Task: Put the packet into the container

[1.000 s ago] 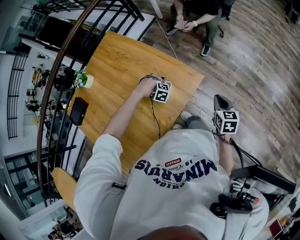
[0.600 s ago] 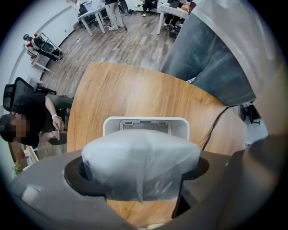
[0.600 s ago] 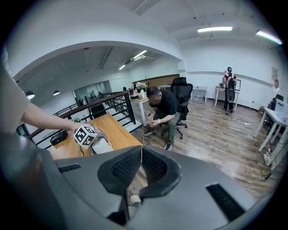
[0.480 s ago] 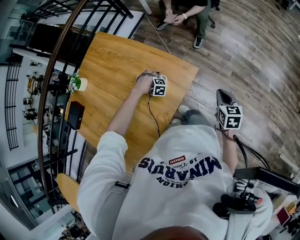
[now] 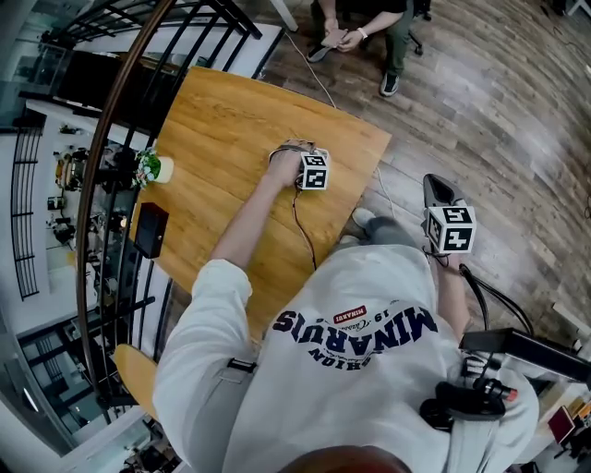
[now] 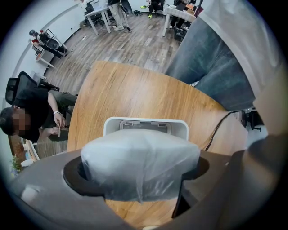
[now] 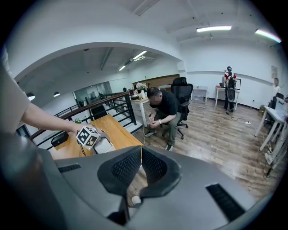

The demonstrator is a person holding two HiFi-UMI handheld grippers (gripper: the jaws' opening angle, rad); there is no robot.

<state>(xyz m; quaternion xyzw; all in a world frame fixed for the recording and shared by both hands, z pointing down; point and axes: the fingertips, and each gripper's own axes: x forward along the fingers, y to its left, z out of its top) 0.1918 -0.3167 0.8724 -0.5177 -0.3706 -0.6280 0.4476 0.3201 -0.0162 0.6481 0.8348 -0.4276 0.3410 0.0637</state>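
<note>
A translucent white plastic packet (image 6: 140, 164) fills the gap between the jaws of my left gripper (image 6: 137, 174), which is shut on it and points almost straight down. Just below and beyond it, a white rectangular container (image 6: 146, 126) stands on the round wooden table (image 6: 135, 92); only its far rim shows past the packet. In the head view the left gripper (image 5: 312, 172) hovers over the container (image 5: 288, 151) near the table's right edge. My right gripper (image 5: 438, 191) hangs off the table over the floor, its jaws shut on nothing (image 7: 140, 162).
A small potted plant (image 5: 155, 167) and a black box (image 5: 150, 229) sit at the table's left edge by the railing. A black cable (image 5: 305, 231) trails from the left gripper across the table. A seated person (image 5: 362, 26) is beyond the table's far side.
The left gripper has sunk a little toward the container with the packet still in its jaws. The right gripper has stayed where it was.
</note>
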